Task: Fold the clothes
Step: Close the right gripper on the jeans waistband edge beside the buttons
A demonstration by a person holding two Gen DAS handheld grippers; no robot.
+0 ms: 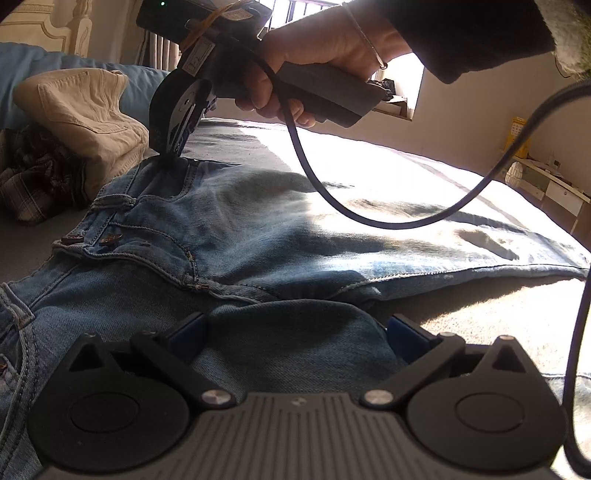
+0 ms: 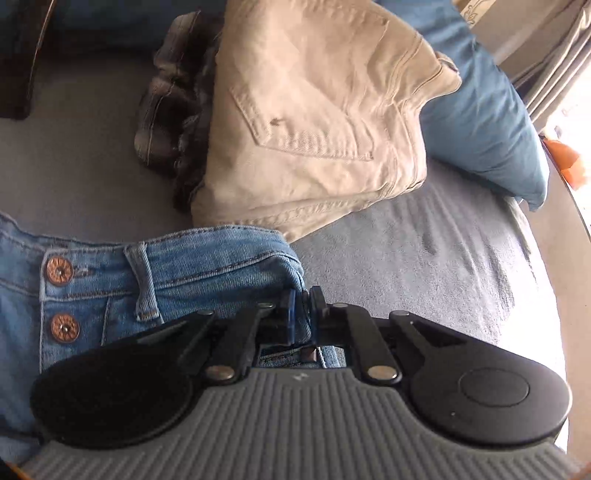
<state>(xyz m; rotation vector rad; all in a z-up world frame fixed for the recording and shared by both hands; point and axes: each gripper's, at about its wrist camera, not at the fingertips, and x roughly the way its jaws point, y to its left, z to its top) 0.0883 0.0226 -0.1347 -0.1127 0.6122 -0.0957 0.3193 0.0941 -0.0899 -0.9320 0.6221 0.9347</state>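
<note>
On the bed [image 2: 424,258], one jeans [image 2: 192,266], two folded garments [image 2: 314,110]

You're working over a bed [image 1: 229,136] with a grey cover, a blue pillow [image 2: 491,122] at its head, a barred window [image 1: 295,11] throwing strong sunlight across it, and a white shelf [image 1: 554,184] against the pale wall [image 1: 461,110].

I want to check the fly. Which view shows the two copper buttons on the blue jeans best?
The right wrist view: the two round copper buttons on the light blue denim jeans face the camera, sharp and well lit. The left wrist view shows them small, edge-on and in shadow.
</note>
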